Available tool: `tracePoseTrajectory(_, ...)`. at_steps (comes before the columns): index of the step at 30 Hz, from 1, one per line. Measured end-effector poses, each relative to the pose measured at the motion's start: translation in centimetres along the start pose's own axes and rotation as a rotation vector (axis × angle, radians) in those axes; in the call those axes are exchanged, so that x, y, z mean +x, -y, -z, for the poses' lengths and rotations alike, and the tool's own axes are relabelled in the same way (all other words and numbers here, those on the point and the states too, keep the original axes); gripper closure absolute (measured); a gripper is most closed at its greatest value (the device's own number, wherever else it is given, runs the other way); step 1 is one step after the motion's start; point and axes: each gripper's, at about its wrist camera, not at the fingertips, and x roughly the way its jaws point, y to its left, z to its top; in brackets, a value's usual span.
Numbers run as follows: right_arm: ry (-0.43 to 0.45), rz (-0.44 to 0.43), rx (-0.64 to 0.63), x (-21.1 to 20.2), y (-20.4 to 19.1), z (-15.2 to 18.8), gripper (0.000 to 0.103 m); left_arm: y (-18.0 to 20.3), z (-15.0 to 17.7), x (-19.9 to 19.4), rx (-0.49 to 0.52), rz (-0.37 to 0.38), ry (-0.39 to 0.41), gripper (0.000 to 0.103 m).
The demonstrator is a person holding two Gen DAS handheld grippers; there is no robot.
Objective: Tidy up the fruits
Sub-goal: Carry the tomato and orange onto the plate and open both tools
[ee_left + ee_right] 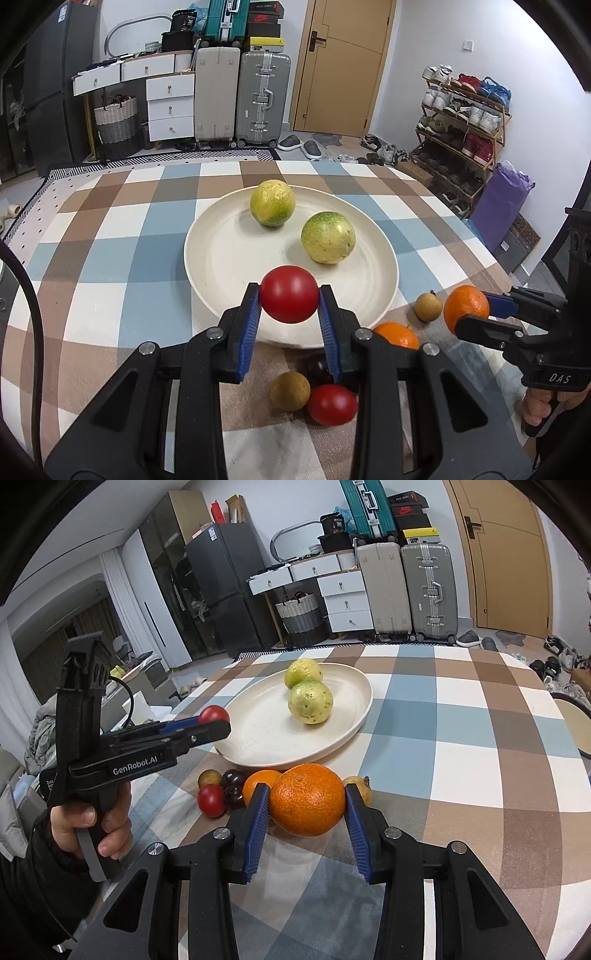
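Observation:
My left gripper (289, 295) is shut on a red tomato (289, 293) and holds it above the near rim of the cream plate (221, 266). Two yellow-green citrus fruits (272, 202) (328, 237) lie on the plate. My right gripper (307, 800) is shut on an orange (307, 799), held above the table right of the plate; it also shows in the left wrist view (466, 309). On the cloth near the plate lie another orange (397, 334), a second tomato (332, 404), two brown longans (290, 390) (428, 305) and a dark fruit (233, 778).
The table has a checked blue, brown and white cloth (461, 738). Behind it stand suitcases (240, 92), white drawers (170, 107), a basket (116, 122) and a shoe rack (461, 122). The left gripper with its tomato shows in the right wrist view (214, 720).

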Motion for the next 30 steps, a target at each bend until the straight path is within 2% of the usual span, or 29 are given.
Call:
tracePoseTrajectory(12,0.014,-0.012,0.024,2.1,0.0,-3.9,0.062,-1.2,-1.3,1.3,-0.010,-0.031,0.020,0.075)
tracePoseTrajectory(17,0.019,-0.013,0.018,3.4,-0.6,-5.0,0.062,-2.1,-1.0,2.0,-0.028,-0.043,0.004,0.075)
tracePoseTrajectory(30,-0.037,0.026,-0.021,7.7,-0.9,-5.1,0.062,-2.0,-0.5,2.8,-0.020,-0.063,-0.021,0.075)
